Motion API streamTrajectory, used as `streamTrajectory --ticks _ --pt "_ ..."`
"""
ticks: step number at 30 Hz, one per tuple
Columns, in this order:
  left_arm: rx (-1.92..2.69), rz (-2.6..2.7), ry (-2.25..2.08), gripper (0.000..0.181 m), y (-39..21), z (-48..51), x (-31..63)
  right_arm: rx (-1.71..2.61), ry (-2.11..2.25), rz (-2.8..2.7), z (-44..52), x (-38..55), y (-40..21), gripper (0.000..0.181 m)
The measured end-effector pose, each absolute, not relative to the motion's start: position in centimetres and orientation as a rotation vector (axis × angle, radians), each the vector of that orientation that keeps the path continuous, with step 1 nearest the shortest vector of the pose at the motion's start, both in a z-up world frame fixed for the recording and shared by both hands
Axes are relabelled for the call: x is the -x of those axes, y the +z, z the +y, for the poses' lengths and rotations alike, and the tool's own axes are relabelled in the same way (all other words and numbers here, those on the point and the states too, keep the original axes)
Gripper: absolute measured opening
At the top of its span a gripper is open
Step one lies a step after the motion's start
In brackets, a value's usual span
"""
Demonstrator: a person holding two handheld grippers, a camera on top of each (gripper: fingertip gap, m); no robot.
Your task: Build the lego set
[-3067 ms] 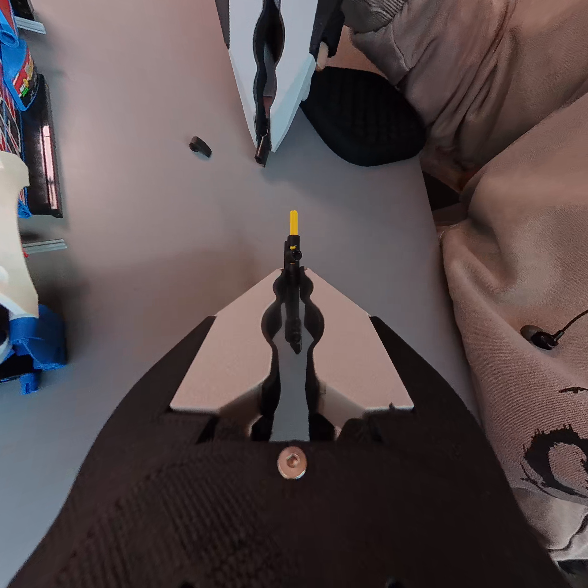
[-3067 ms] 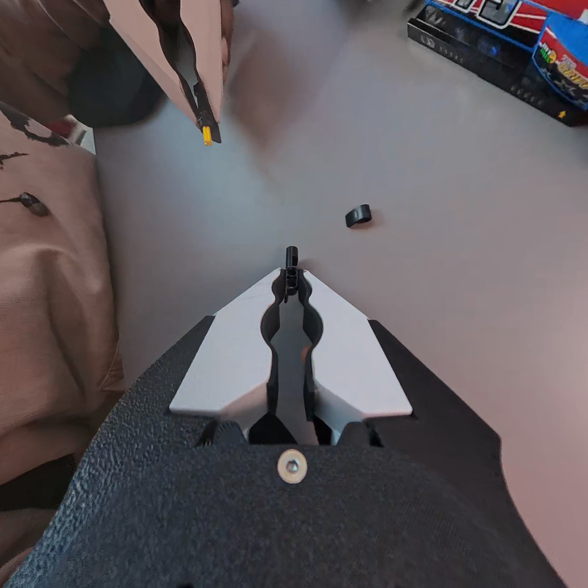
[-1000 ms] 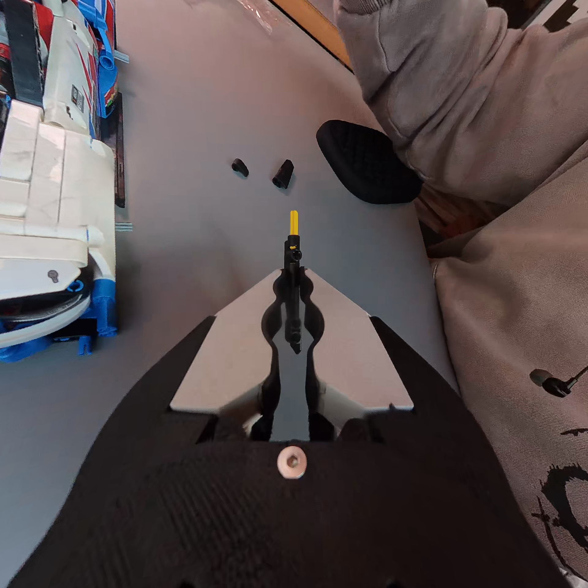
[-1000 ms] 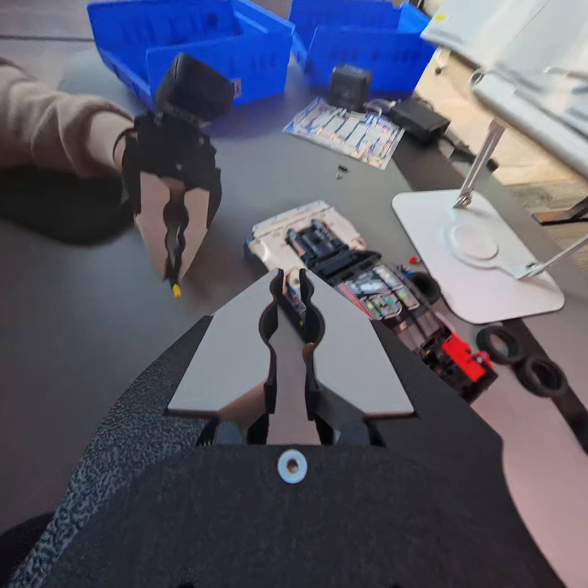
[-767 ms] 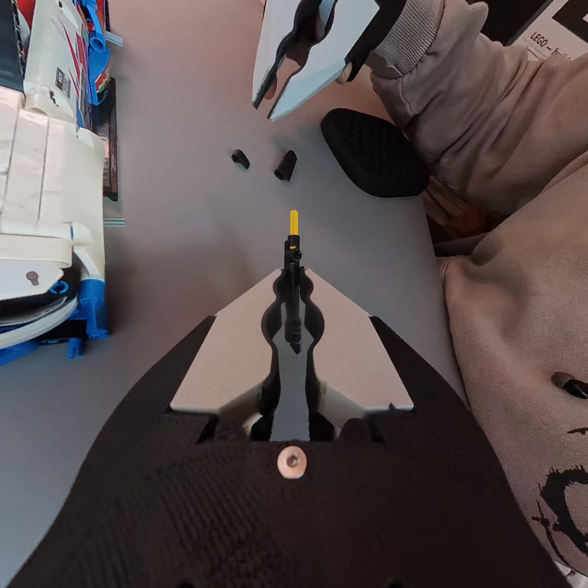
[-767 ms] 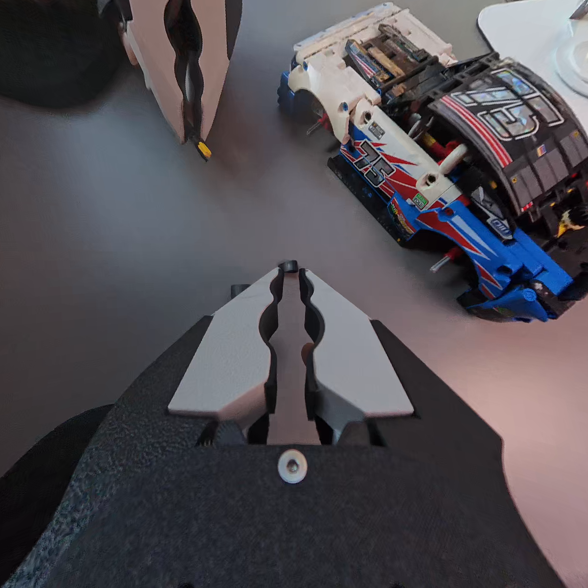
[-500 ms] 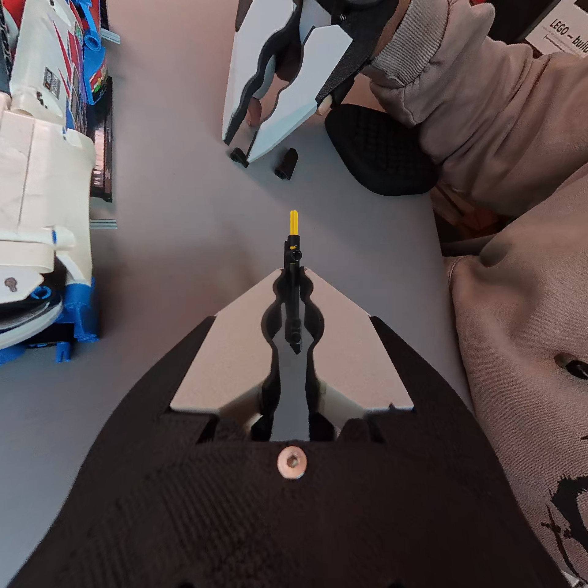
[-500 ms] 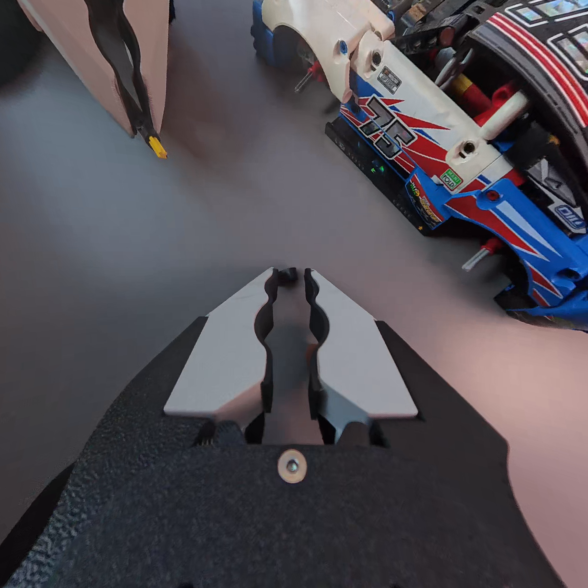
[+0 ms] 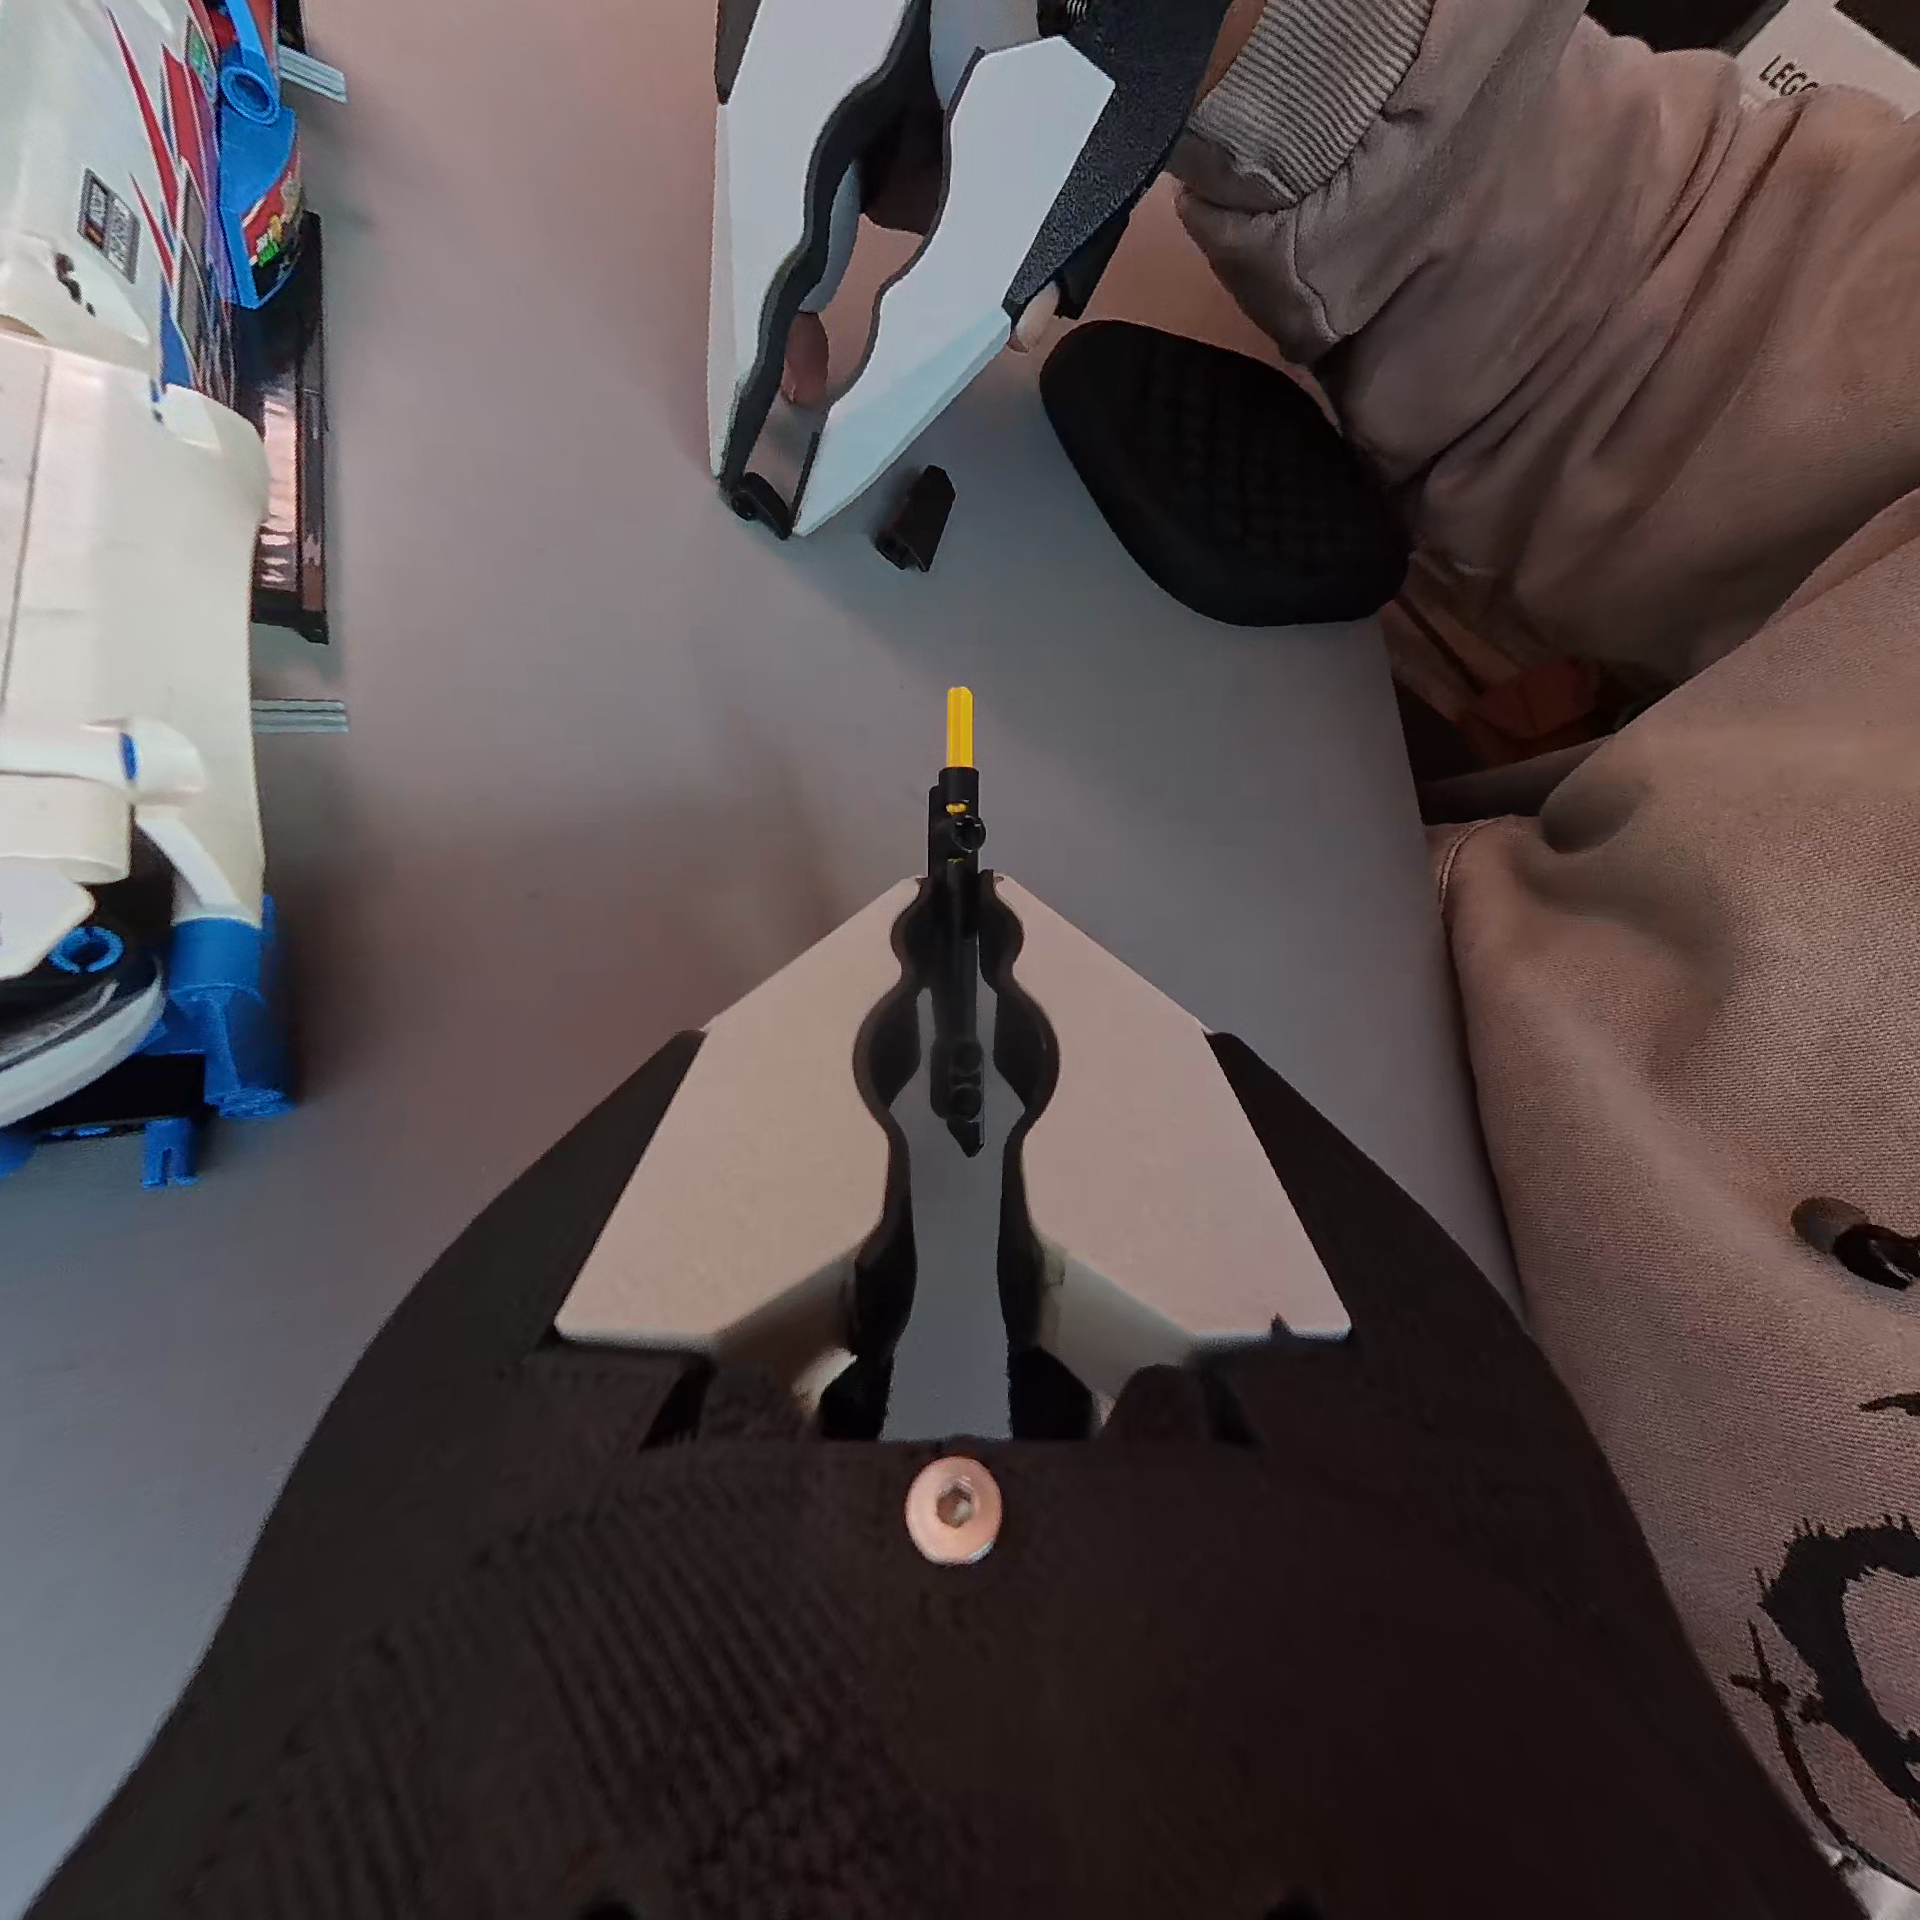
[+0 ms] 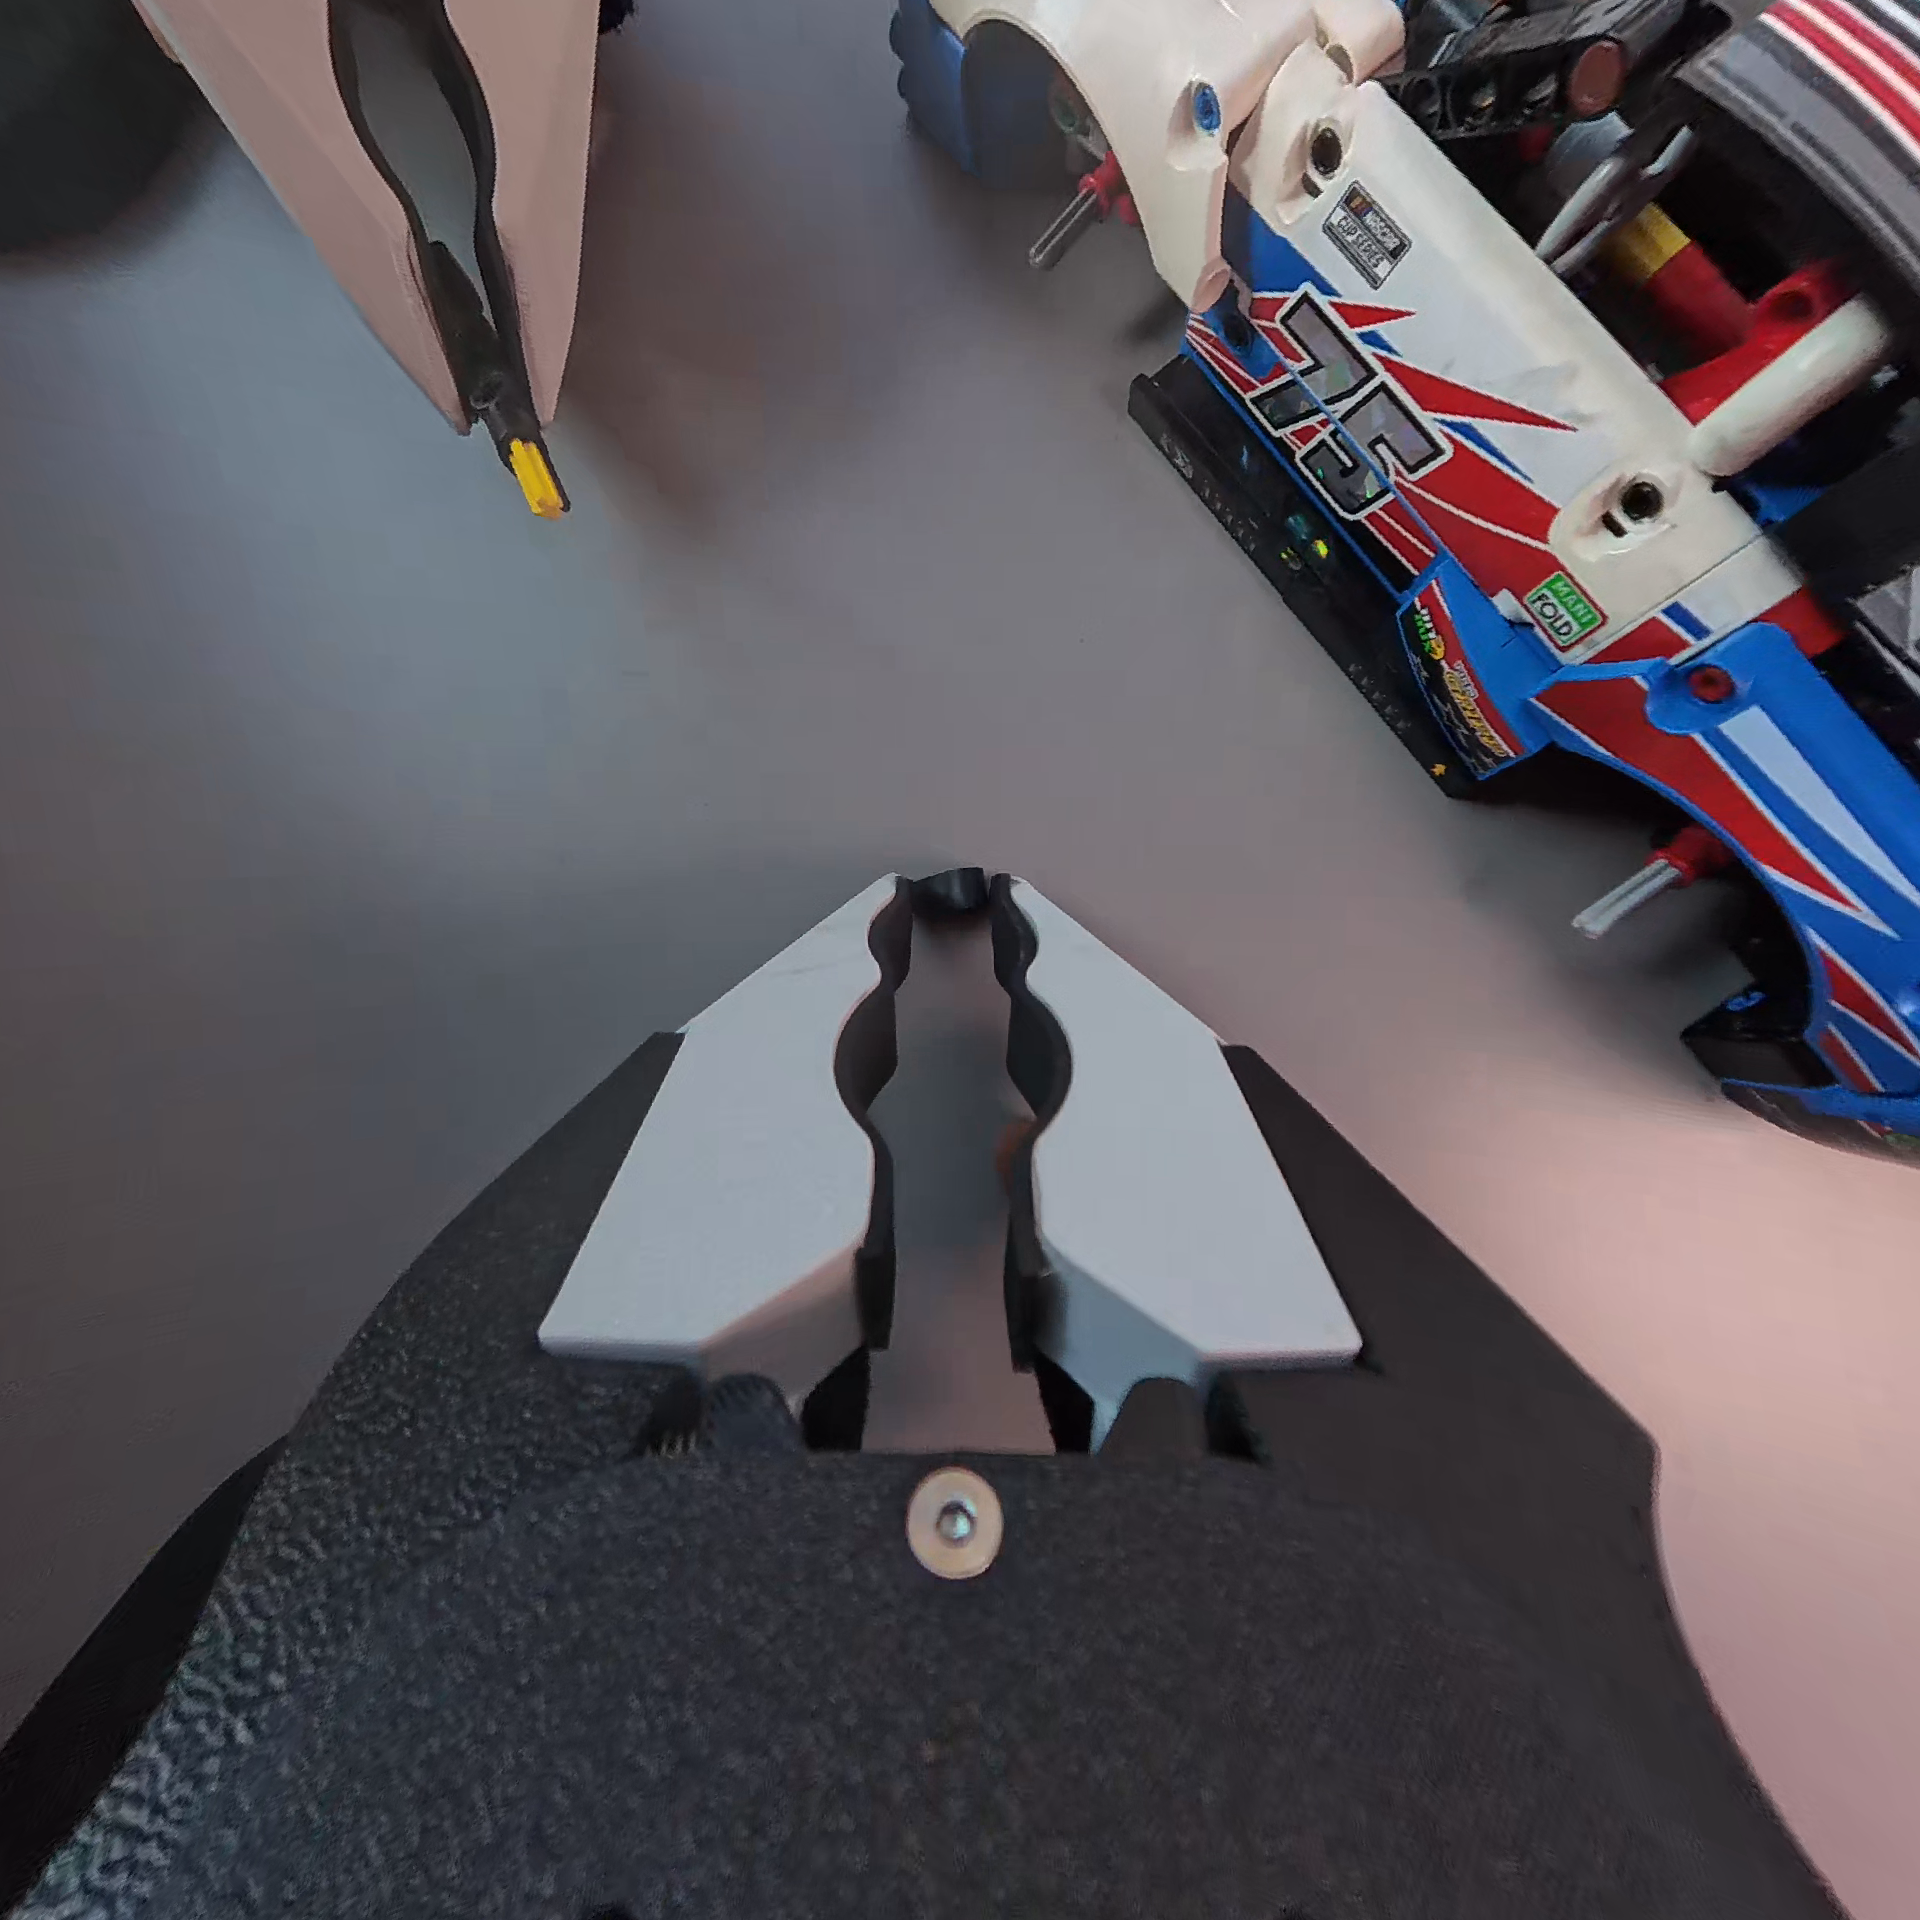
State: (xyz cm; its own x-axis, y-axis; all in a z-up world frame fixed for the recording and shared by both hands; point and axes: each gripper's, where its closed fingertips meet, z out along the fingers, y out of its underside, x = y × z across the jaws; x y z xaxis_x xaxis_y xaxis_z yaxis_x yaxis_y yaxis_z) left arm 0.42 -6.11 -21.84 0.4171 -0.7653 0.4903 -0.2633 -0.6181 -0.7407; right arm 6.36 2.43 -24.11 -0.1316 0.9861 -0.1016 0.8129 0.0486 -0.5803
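Right gripper has descended — its parted jaws now bracket a small black connector on the grey table; left gripper stays clenched on the black beam with yellow axle; pickup imminent.

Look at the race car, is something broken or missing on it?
Nothing looks broken, but the race car is unfinished: its wheel arch is empty, with bare axles sticking out. Two small black pieces lie loose on the table; one lies free, the other sits between the right gripper tips.
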Motion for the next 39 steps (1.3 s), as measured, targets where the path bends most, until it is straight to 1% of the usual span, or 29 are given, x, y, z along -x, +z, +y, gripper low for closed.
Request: streamTrajectory --ticks 1,5,8,12,16,27,39 --pt "2.107 0.870 -1.150 0.006 -21.8 -6.2 -0.5 1.810 0.748 -2.023 2.4 -6.2 -24.1 0.012" --pt "2.116 0.869 -1.142 0.006 -21.9 -6.2 -0.5 1.751 0.777 -2.116 1.6 -5.9 -24.1 0.010" --pt "2.134 0.844 -1.128 0.006 -21.9 -6.0 -0.3 1.591 0.743 -2.110 0.9 -4.9 -23.5 0.007" --pt "2.171 0.823 -1.074 0.006 -22.1 -5.7 0.1 1.325 0.701 -1.997 -1.2 -3.0 -21.3 0.004" --pt "2.216 0.853 -1.006 0.006 -22.5 -5.8 0.3 1.165 0.557 -1.994 -2.5 -2.4 -21.5 0.004" --pt "2.238 1.072 -0.661 0.006 -23.8 -6.3 0.2 1.061 0.491 -2.070 -4.2 -1.7 -22.8 0.005" --pt "2.242 1.158 -0.565 0.006 -24.0 -6.7 0.3 0.965 0.446 -2.079 -5.0 -1.8 -22.9 0.004"
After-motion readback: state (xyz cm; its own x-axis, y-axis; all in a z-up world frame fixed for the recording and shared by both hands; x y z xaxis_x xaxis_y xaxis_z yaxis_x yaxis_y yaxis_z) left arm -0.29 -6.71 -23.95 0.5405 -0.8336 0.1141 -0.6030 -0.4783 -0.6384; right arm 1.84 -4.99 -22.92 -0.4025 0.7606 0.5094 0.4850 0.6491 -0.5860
